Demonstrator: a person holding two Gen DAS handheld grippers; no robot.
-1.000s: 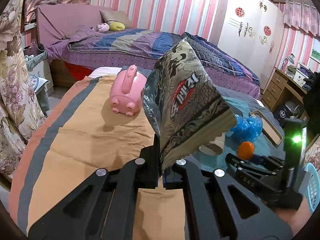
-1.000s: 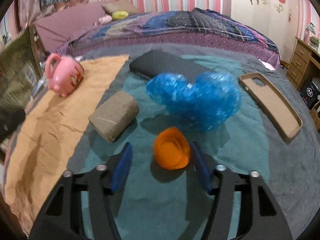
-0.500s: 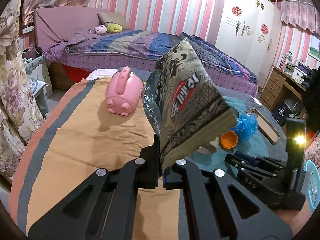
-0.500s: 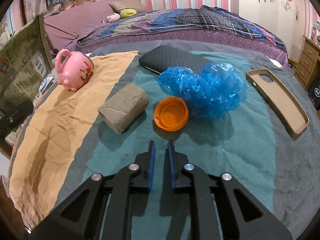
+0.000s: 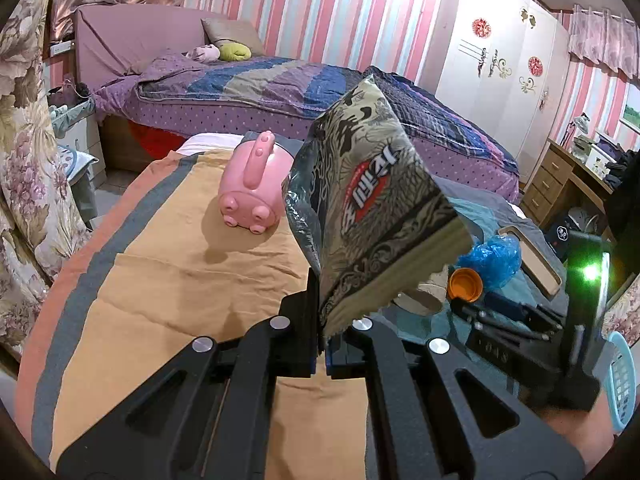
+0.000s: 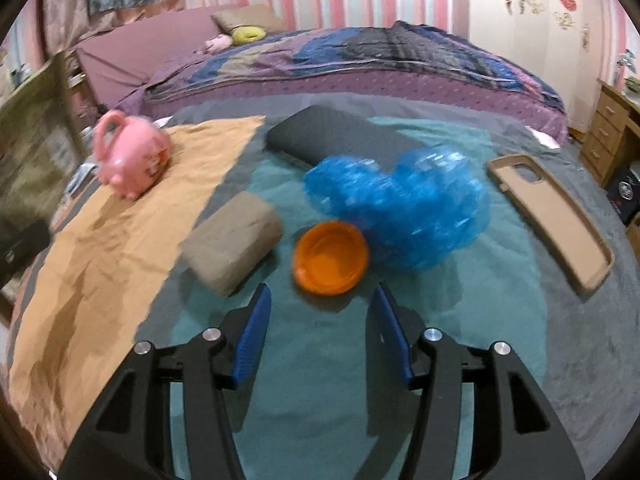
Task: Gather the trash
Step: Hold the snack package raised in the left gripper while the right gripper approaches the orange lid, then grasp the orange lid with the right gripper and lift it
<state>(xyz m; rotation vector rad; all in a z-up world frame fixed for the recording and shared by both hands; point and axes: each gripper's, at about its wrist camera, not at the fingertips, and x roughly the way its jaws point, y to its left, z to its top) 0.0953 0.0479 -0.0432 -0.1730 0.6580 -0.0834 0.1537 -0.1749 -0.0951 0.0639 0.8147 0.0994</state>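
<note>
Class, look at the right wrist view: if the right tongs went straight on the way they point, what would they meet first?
Most likely the round orange plastic lid, lying just ahead of the open right tongs on the teal blanket; exact depth is uncertain.

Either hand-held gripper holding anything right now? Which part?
Left hand-held gripper is shut on the snack bag, pinching its bottom corner. Right hand-held gripper is open, nothing held; the orange lid lies just ahead.

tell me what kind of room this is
A bedroom, most likely in a home. A made bed with a striped quilt and pillows stands by a pink striped wall, with a white wardrobe and a wooden chest of drawers to the right.
</note>
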